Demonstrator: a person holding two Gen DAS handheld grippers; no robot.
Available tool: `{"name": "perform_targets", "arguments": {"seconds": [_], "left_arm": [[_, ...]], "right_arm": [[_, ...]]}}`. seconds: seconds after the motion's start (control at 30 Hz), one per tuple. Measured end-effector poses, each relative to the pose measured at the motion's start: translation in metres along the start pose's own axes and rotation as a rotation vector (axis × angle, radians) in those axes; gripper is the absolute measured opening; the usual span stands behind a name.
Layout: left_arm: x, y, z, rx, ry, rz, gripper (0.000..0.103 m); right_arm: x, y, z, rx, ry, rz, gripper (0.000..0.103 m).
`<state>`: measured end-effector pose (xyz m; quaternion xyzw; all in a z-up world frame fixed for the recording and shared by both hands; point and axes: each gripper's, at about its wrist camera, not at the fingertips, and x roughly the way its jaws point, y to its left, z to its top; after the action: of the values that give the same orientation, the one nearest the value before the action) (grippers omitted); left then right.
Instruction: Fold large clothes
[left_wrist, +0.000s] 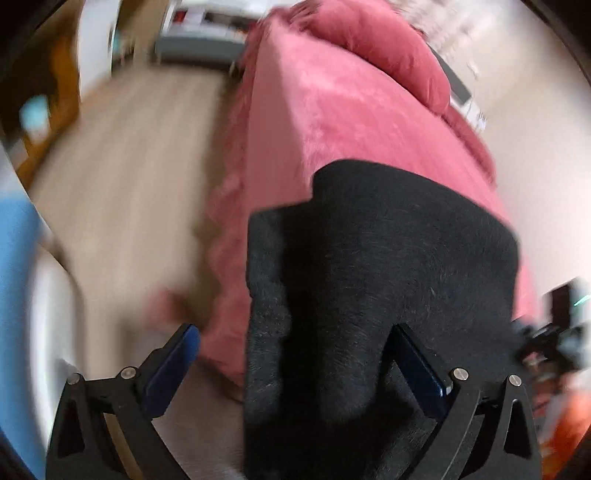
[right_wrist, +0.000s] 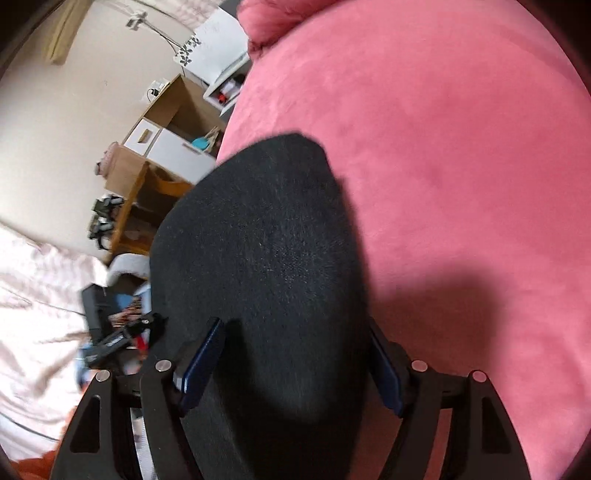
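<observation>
We saw a black garment (left_wrist: 388, 266) lying on the pink bed (left_wrist: 332, 122), its near end draped toward both cameras. The left tool (left_wrist: 295, 354) stood with its fingers wide apart; the cloth hung between them, against the right pad (left_wrist: 421, 365) and clear of the left one. The right tool (right_wrist: 295, 354) also had the garment (right_wrist: 258, 240) between its spread fingers; whether they pinched it, we could not tell. A wooden floor (left_wrist: 129, 166) lay beside the bed.
</observation>
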<state>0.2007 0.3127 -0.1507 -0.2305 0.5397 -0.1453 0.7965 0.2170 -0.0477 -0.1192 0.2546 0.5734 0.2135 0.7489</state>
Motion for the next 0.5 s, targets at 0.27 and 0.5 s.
{"name": "perform_targets", "arguments": {"seconds": [0.27, 0.5], "left_arm": [[-0.013, -0.026, -0.014, -0.043, -0.033, -0.045, 0.051], [-0.034, -0.079, -0.020, 0.060, -0.062, 0.003, 0.034]], "right_arm": [[0.001, -0.003, -0.008, 0.075, -0.009, 0.047, 0.030], [-0.054, 0.026, 0.000, -0.016, -0.156, 0.121, 0.019]]}}
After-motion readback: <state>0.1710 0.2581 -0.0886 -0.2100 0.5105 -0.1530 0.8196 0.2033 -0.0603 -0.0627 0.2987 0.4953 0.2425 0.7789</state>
